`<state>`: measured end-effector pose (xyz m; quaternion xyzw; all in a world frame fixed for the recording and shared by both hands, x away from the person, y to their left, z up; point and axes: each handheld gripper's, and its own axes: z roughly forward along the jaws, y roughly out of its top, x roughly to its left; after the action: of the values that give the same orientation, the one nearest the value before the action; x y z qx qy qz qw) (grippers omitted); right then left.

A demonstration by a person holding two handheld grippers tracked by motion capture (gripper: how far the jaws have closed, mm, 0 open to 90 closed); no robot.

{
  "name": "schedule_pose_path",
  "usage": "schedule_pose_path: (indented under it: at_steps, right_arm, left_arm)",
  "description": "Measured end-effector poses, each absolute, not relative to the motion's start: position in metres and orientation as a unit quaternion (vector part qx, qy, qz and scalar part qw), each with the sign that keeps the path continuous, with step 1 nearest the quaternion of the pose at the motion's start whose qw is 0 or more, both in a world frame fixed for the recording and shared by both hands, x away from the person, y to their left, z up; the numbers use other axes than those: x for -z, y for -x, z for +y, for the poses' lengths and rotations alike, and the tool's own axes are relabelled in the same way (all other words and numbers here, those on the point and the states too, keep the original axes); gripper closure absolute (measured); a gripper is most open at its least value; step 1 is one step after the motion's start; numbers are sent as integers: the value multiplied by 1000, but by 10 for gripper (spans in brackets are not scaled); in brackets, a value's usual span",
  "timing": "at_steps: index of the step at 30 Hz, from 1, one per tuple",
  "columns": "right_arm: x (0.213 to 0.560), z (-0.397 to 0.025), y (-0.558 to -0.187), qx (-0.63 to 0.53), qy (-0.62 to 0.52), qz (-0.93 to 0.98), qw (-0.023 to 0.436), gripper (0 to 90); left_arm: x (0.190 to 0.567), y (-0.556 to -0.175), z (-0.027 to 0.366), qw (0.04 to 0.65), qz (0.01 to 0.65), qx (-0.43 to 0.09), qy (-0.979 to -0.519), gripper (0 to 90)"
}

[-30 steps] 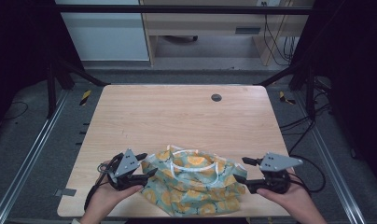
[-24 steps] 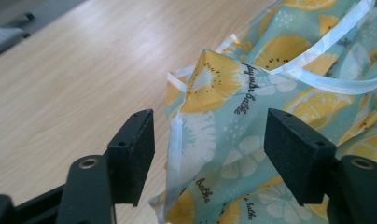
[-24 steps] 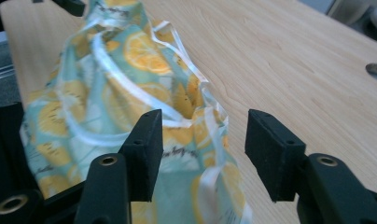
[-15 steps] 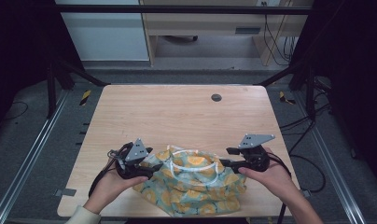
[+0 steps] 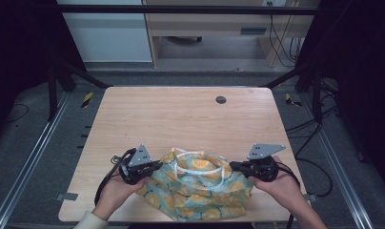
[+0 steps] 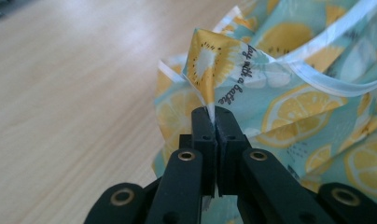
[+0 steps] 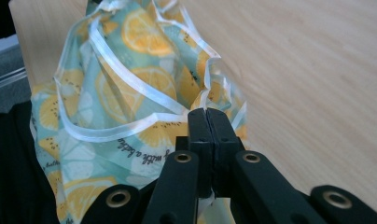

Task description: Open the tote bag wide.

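A crumpled teal cloth printed with orange and lemon slices and edged in white tape lies at the near edge of the wooden table. My left gripper is shut on the cloth's left corner, which sticks up above the jaws as a pointed fold. My right gripper is shut on the cloth's right edge, right at the white trim. A hand holds each gripper, one on either side of the cloth.
A small dark round grommet sits in the table near its far edge. Black frame posts and cables stand around the table. A white cabinet and a desk stand beyond it.
Both grippers have moved forward and inward from the cloth's outer sides. Each has shut on an edge of the cloth, which now stands slightly bunched between them.
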<state>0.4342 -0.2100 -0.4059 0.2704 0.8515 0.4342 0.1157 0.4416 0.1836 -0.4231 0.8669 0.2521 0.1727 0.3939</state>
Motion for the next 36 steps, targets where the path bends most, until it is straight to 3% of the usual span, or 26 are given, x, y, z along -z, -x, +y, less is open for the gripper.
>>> schedule_pose_path:
  at_steps: [4,10,25,32,36]
  right_arm:
    - [397,-216,-425,-456,-258,840,140,895]
    - [386,-223,-411,-490,-245,821,163,896]
    - [398,-244,-358,-571,-201,778,169,897]
    - [421,-243,-357,-542,-188,812,106,899]
    - [439,-241,-361,-495,-193,842,89,899]
  left_arm:
    - [410,-428,189,422,250,-224,-842,891]
    - [399,-409,196,457,232,-249,-822,885]
    - [426,-364,224,532,181,-237,-792,897]
    - [455,-370,208,419,123,-192,-879,899]
    - [466,-372,200,368,115,-185,-904,898]
